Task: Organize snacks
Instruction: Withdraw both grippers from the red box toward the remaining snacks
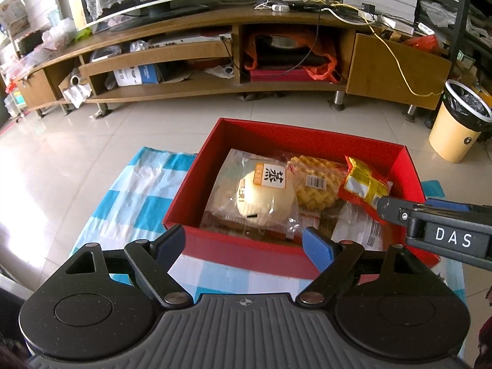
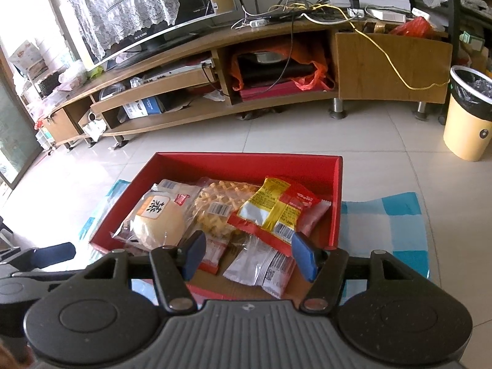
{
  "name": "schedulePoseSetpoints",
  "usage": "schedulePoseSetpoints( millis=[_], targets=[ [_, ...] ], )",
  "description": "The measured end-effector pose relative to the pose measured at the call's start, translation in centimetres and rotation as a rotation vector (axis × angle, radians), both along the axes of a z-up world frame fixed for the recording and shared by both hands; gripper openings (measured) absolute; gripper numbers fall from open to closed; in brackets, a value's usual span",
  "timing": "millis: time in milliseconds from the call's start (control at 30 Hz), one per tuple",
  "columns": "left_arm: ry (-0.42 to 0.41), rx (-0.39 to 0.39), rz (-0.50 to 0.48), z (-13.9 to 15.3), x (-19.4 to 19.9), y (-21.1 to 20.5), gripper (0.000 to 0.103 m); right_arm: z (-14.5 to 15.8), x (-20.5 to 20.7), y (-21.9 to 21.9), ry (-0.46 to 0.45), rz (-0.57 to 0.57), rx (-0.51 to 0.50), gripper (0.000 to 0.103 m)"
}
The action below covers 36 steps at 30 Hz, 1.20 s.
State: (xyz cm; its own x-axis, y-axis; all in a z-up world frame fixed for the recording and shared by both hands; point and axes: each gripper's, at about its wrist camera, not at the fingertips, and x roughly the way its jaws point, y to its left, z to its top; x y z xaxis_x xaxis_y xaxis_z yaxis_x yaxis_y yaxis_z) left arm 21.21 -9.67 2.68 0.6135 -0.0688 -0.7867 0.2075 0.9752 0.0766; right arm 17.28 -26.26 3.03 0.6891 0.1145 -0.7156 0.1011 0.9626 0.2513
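Inside the red cardboard box (image 2: 246,161) on the checked blue cloth (image 2: 384,215) lie light, crinkly, slippery snack packets; the clear-wrapped steamed bun (image 2: 156,221) crushes easily, so pinch its sealed edge. Left tongs (image 1: 243,243) gape wide, empty; right tongs (image 2: 249,253) half-open, empty.

The box (image 2: 246,161) is red inside and out, and it stands on a cloth (image 1: 129,190) checked in sky blue and white. In it, a clear wrapper (image 1: 261,196) holds a pale cream bun under an orange and white label with a black character. Beside it lies a golden-yellow lattice waffle (image 2: 224,203) with a white barcode sticker, then a red and yellow packet (image 2: 276,209). Both grippers are black with blue pads (image 2: 303,253). The bin (image 2: 467,117) is pale yellow
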Motion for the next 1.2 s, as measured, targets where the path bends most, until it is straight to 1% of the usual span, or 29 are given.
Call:
schedulePoseSetpoints(
  millis=[300, 667, 800, 933, 1200],
  targets=[
    [0.001, -0.004, -0.016, 0.5, -2.1, 0.9, 0.088, 0.4, -2.1, 0.9, 0.001, 0.027, -0.010, 0.062],
    [0.009, -0.010, -0.036, 0.7, -4.8, 2.1, 0.089, 0.9, -4.9, 1.8, -0.004, 0.045, 0.011, 0.063],
    [0.011, -0.009, -0.054, 0.7, -6.1, 2.7, 0.089, 0.8, -6.1, 2.5, 0.001, 0.057, 0.014, 0.064],
    [0.026, -0.006, -0.080, 0.4, -7.4, 3.4, 0.089, 0.6, -7.4, 3.2, 0.010, 0.073, 0.012, 0.065],
    [0.064, 0.035, -0.107, -1.1, -10.2, 4.9, 0.089, -0.1, -9.6, 4.9, 0.038, 0.118, 0.012, 0.065]
  ],
)
